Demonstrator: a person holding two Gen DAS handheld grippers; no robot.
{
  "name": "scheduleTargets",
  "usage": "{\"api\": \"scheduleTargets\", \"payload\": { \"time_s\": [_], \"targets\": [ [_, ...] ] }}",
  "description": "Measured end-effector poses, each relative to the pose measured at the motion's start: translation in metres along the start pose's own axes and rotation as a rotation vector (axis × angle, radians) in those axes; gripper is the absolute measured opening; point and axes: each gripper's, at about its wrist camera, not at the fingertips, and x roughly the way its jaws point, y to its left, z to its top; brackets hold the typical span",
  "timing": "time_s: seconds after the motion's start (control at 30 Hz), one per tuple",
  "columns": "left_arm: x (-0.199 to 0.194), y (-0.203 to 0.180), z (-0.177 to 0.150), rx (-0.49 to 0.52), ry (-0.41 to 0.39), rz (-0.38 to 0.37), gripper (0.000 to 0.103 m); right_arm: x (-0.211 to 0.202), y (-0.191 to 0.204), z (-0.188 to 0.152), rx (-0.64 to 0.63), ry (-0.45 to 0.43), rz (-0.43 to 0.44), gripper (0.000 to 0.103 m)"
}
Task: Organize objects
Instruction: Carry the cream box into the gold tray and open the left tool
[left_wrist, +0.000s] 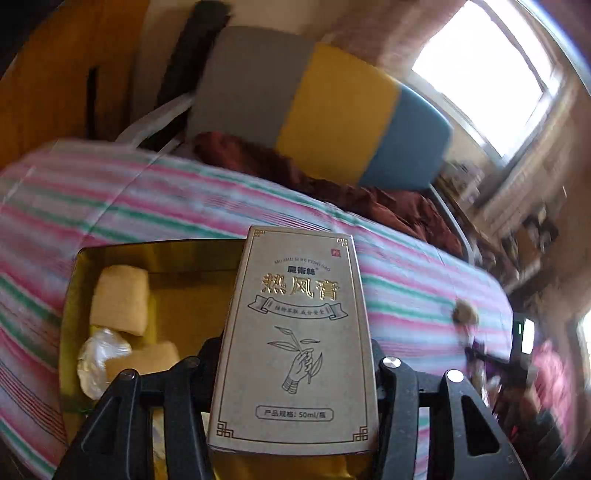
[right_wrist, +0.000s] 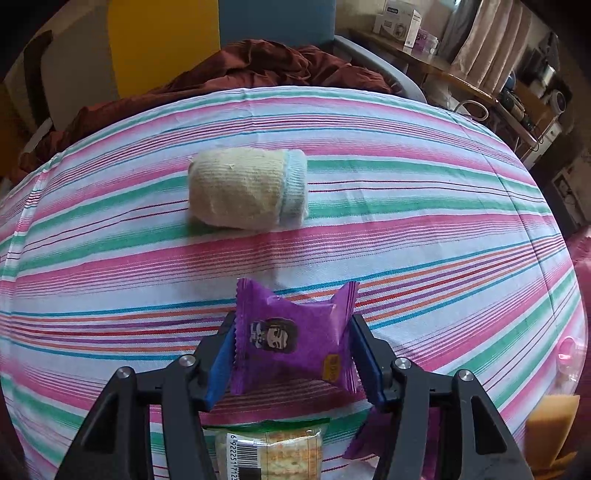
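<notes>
My left gripper (left_wrist: 293, 354) is shut on a tan cardboard box (left_wrist: 293, 332) with gold Chinese lettering, held upright above the right side of a gold tin (left_wrist: 74, 295). The tin holds two cream rolled socks (left_wrist: 120, 301) and a crumpled clear wrapper (left_wrist: 98, 356). My right gripper (right_wrist: 291, 345) is shut on a purple snack packet (right_wrist: 291, 339), held just above the striped sheet (right_wrist: 406, 240). A cream rolled sock with a blue cuff (right_wrist: 247, 190) lies further out on the sheet. A green-edged cracker pack (right_wrist: 269, 446) lies under the right gripper.
A second purple packet (right_wrist: 364, 439) lies partly hidden under my right finger. A yellow sponge-like piece (right_wrist: 552, 424) sits at the sheet's right edge. A dark red blanket (right_wrist: 258, 70) is bunched at the far edge, before a grey, yellow and blue headboard (left_wrist: 325, 110). Cluttered shelves (right_wrist: 498, 74) stand right.
</notes>
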Motion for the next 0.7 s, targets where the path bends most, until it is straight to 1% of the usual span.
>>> {"api": "scheduleTargets", "payload": {
  "time_s": [0.03,0.1,0.17,0.2,0.27,0.37,0.4,0.53,0.63,0.7],
  "targets": [
    [0.005,0.017,0.007,-0.073,0.009,-0.003,0.052,0.000,0.001,-0.001,-0.003,0.000,-0.003,0.059],
    [0.013,0.037,0.012,-0.163,0.019,0.004,0.052,0.000,0.001,-0.001,-0.006,-0.001,-0.005,0.059],
    [0.023,0.051,0.016,-0.223,0.020,0.009,0.052,0.000,0.001,-0.001,-0.006,-0.001,-0.006,0.059],
    [0.028,0.055,0.017,-0.237,0.026,0.020,0.052,0.000,0.002,-0.001,-0.008,-0.002,-0.008,0.059],
    [0.041,0.060,0.019,-0.241,0.045,0.087,0.052,0.000,0.002,-0.001,-0.014,-0.003,-0.012,0.058],
    [0.061,0.065,0.020,-0.211,0.085,0.171,0.052,0.000,0.002,0.000,-0.016,-0.003,-0.013,0.058],
    [0.066,0.069,0.020,-0.218,0.097,0.184,0.052,0.001,0.003,0.000,-0.016,-0.003,-0.014,0.058],
    [0.086,0.076,0.017,-0.244,0.122,0.192,0.052,-0.003,0.009,-0.004,-0.021,-0.004,-0.019,0.058],
    [0.091,0.076,0.015,-0.244,0.135,0.197,0.052,-0.004,0.009,-0.005,-0.021,-0.004,-0.018,0.058],
    [0.088,0.075,0.015,-0.241,0.152,0.181,0.052,-0.002,0.006,-0.003,-0.020,-0.003,-0.016,0.058]
  ]
}}
